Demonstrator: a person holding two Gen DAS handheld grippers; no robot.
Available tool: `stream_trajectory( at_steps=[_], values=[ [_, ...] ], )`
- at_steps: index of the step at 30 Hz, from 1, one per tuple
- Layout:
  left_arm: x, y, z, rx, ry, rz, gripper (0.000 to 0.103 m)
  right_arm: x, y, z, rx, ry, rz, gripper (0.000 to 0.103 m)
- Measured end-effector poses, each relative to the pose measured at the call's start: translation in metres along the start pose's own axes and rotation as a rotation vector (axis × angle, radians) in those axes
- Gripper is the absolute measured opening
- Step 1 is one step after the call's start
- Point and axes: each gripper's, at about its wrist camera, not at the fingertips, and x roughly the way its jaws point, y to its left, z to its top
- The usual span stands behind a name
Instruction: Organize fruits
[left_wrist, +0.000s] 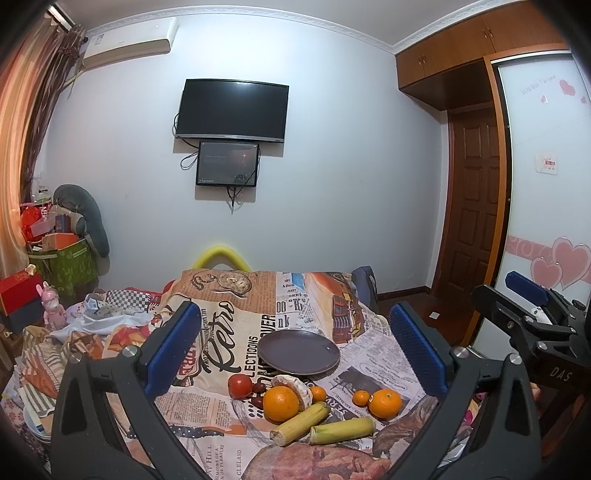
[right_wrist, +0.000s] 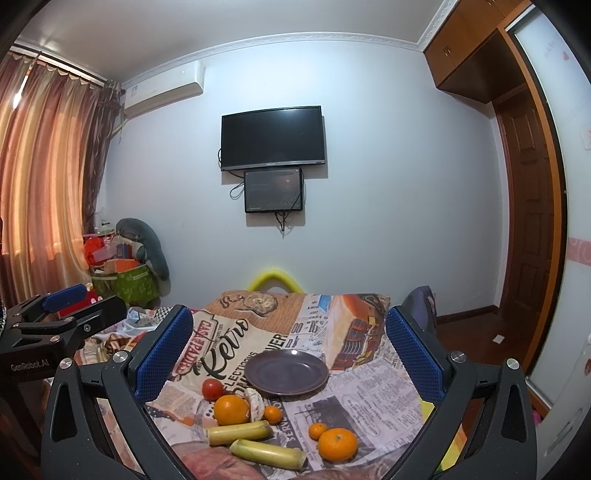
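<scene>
A dark empty plate (left_wrist: 298, 350) (right_wrist: 286, 372) sits on a newspaper-print cloth. In front of it lie a red tomato (left_wrist: 240, 386) (right_wrist: 212, 388), two big oranges (left_wrist: 280, 403) (left_wrist: 385, 403) (right_wrist: 231, 409) (right_wrist: 337, 444), two small tangerines (left_wrist: 317, 393) (left_wrist: 361, 398) (right_wrist: 273, 414) (right_wrist: 317, 430), dark red dates (left_wrist: 257, 400), a tan mushroom-like piece (left_wrist: 293, 386) (right_wrist: 255, 401) and two yellow-green cane pieces (left_wrist: 300, 423) (left_wrist: 341, 430) (right_wrist: 238, 432) (right_wrist: 267, 453). My left gripper (left_wrist: 295, 347) is open and empty above them. My right gripper (right_wrist: 290, 354) is open and empty too; it also shows in the left wrist view (left_wrist: 524, 299).
The cloth-covered table (left_wrist: 229, 332) stands before a white wall with a TV (left_wrist: 232, 110). Clutter and boxes (left_wrist: 55, 258) are at the left. A wooden door (left_wrist: 472, 221) and a wardrobe (left_wrist: 546, 184) are at the right.
</scene>
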Motion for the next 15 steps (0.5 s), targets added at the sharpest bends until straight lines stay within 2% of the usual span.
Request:
stream_trajectory(
  at_steps=[15],
  values=[
    [0.0004,-0.0012,0.0013,0.000,-0.002,-0.011,0.103,0.0001,0.0012,-0.0020,0.002,0.001,0.003,0.103]
  ],
)
